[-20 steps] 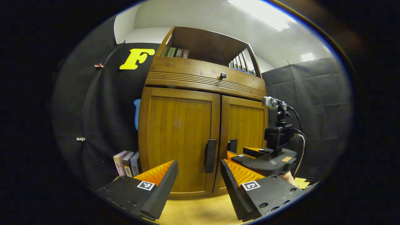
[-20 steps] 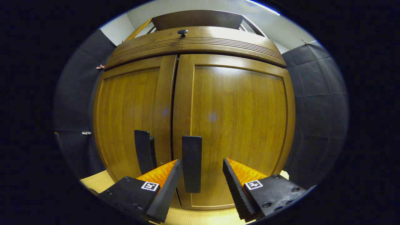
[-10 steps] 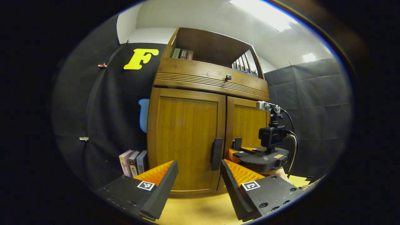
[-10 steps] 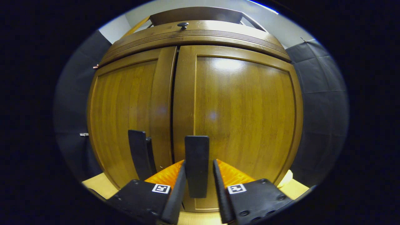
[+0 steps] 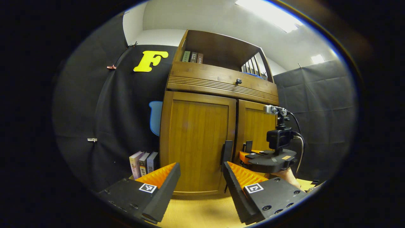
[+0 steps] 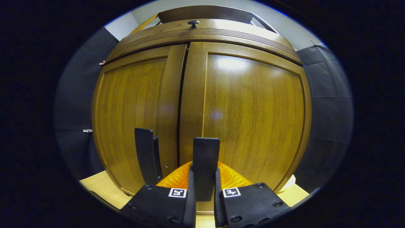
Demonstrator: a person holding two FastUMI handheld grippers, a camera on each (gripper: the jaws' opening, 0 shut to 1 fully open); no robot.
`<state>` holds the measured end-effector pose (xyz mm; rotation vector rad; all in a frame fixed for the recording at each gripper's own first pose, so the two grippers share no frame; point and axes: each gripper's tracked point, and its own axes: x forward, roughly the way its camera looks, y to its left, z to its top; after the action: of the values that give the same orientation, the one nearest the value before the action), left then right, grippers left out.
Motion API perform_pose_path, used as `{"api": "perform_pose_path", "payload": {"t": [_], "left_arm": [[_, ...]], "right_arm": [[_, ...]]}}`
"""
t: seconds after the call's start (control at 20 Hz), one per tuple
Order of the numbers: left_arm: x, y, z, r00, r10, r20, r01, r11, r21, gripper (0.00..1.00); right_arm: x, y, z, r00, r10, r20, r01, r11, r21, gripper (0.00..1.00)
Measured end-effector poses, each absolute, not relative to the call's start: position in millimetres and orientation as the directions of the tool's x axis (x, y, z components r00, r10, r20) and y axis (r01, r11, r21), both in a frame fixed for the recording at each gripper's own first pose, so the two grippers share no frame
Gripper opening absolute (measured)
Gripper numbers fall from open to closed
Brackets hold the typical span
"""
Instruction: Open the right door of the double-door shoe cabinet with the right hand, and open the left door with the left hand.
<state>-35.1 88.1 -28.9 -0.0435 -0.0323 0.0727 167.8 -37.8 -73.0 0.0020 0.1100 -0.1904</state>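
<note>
Standing beside cabinet (image 5: 196, 142), books (image 5: 144, 163), right gripper (image 6: 203, 190) fingers clamping handle (image 6: 205, 155)

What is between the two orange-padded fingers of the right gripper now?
In the right gripper view, the black flat handle of the right wooden door stands between the right gripper fingers, and both pads press on it.

Left gripper view low, farther back; right gripper view close; both face cabinet (image 5: 202, 139)
</note>
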Motion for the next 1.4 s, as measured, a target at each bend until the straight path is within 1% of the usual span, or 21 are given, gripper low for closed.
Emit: {"api": "perform_pose_path", "payload": {"t": [0.1, 0.25, 0.3, 0.65, 0.7, 0.75, 0.8, 0.9, 0.95, 1.0, 1.05, 1.1, 1.2, 1.25, 1.3, 1.35, 1.4], "left_arm": [[-36, 88, -28, 0.997, 0.073, 0.031, -0.072, 0.997, -0.042, 0.86], [-33, 79, -26, 0.998, 0.046, 0.036, -0.044, 0.997, -0.059, 0.86], [-31, 75, -26, 0.999, 0.038, 0.038, -0.035, 0.997, -0.062, 0.86], [-21, 42, -26, 0.999, -0.008, 0.042, 0.011, 0.997, -0.080, 0.85], [-20, 36, -26, 0.999, -0.012, 0.040, 0.015, 0.997, -0.079, 0.86], [-17, 30, -27, 0.999, -0.019, 0.038, 0.022, 0.997, -0.078, 0.86], [-15, 23, -27, 0.999, -0.027, 0.038, 0.030, 0.997, -0.077, 0.86], [-11, 11, -28, 0.998, -0.045, 0.037, 0.048, 0.996, -0.074, 0.86], [-9, 5, -28, 0.998, -0.055, 0.034, 0.057, 0.996, -0.072, 0.86], [-6, -2, -28, 0.998, -0.063, 0.032, 0.065, 0.996, -0.069, 0.82], [-4, -8, -30, 0.997, -0.071, 0.030, 0.073, 0.995, -0.069, 0.86], [-1, -15, -31, 0.996, -0.083, 0.028, 0.084, 0.994, -0.069, 0.82], [3, -25, -32, 0.994, -0.102, 0.023, 0.104, 0.992, -0.071, 0.82], [6, -29, -33, 0.994, -0.109, 0.020, 0.110, 0.991, -0.071, 0.82], [8, -33, -34, 0.993, -0.114, 0.018, 0.115, 0.991, -0.071, 0.82], [9, -37, -35, 0.993, -0.120, 0.017, 0.121, 0.990, -0.070, 0.86], [11, -41, -34, 0.992, -0.126, 0.016, 0.127, 0.989, -0.070, 0.82]], "right_arm": [[149, -36, -70, 0.981, -0.163, -0.109, 0.164, 0.986, 0.000, 0.27], [121, -38, -64, 0.984, -0.138, -0.111, 0.138, 0.990, -0.006, 0.26], [113, -38, -63, 0.985, -0.131, -0.113, 0.131, 0.991, -0.007, 0.22], [52, -54, -57, 0.987, -0.090, -0.130, 0.090, 0.996, -0.008, 0.22], [44, -57, -56, 0.988, -0.087, -0.130, 0.087, 0.996, -0.004, 0.26], [37, -62, -56, 0.988, -0.084, -0.129, 0.085, 0.996, 0.000, 0.22], [31, -66, -54, 0.988, -0.083, -0.129, 0.084, 0.996, 0.003, 0.26], [18, -74, -51, 0.988, -0.085, -0.130, 0.086, 0.996, 0.005, 0.26], [10, -80, -50, 0.988, -0.086, -0.131, 0.088, 0.996, 0.005, 0.31], [4, -84, -50, 0.987, -0.088, -0.132, 0.089, 0.996, 0.004, 0.26], [4, -84, -47, 0.987, -0.089, -0.134, 0.091, 0.996, 0.004, 0.26], [3, -88, -46, 0.987, -0.092, -0.134, 0.094, 0.996, 0.004, 0.26], [-9, -99, -45, 0.986, -0.104, -0.133, 0.105, 0.994, 0.002, 0.26], [-17, -105, -46, 0.985, -0.112, -0.132, 0.113, 0.994, 0.001, 0.21], [-22, -109, -46, 0.984, -0.121, -0.131, 0.122, 0.992, 0.000, 0.21], [-27, -114, -45, 0.982, -0.133, -0.131, 0.134, 0.991, -0.003, 0.21], [-32, -120, -44, 0.981, -0.144, -0.131, 0.145, 0.989, -0.005, 0.21]]}}
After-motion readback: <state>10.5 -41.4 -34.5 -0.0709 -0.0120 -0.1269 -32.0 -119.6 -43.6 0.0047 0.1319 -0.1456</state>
